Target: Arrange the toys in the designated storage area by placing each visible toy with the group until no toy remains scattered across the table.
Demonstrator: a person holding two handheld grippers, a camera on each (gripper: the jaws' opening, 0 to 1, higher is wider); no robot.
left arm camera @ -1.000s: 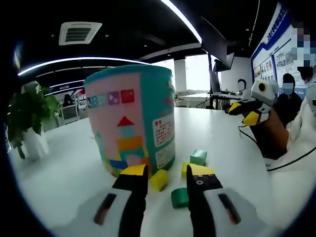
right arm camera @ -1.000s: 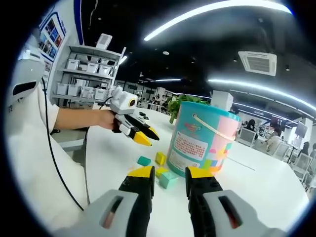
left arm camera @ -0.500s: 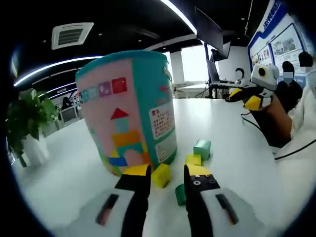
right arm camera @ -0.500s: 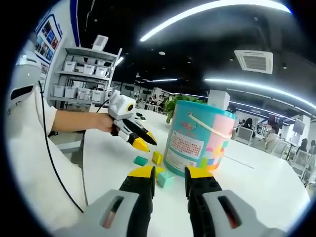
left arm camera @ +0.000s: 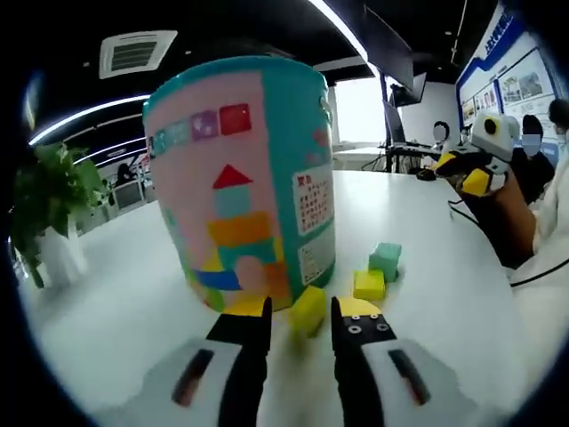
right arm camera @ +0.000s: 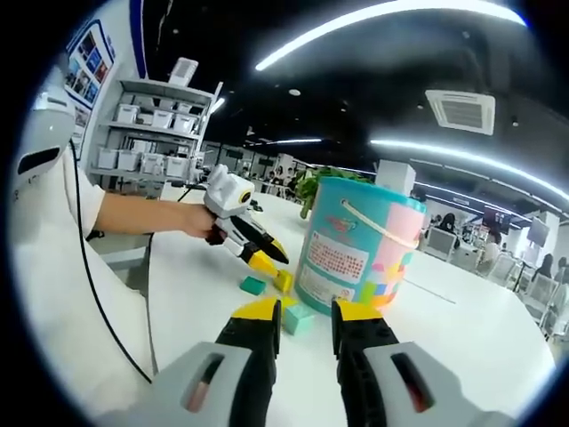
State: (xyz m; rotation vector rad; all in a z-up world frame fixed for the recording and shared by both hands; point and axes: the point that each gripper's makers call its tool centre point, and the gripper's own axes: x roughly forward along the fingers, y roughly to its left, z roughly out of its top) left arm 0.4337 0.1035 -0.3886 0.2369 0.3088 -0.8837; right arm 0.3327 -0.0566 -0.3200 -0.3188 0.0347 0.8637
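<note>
The left gripper (left arm camera: 299,313) is set around a yellow block (left arm camera: 308,309), fingers spread. Closing is called for next. The right gripper (right arm camera: 302,313) is held apart, idle.

Bucket (left arm camera: 244,187): base partly hidden behind yellow block (left arm camera: 308,310) and left gripper (left arm camera: 300,318); label print illegible. Teal block (right arm camera: 297,318): partly hidden between right gripper (right arm camera: 304,322) fingers. Shelf boxes (right arm camera: 133,147): contents too small to tell.

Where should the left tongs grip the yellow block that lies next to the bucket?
Grip the yellow block across its two flat side faces, coming straight ahead and low over the table. It already lies between the open left tongs, and the bucket blocks the far side.
</note>
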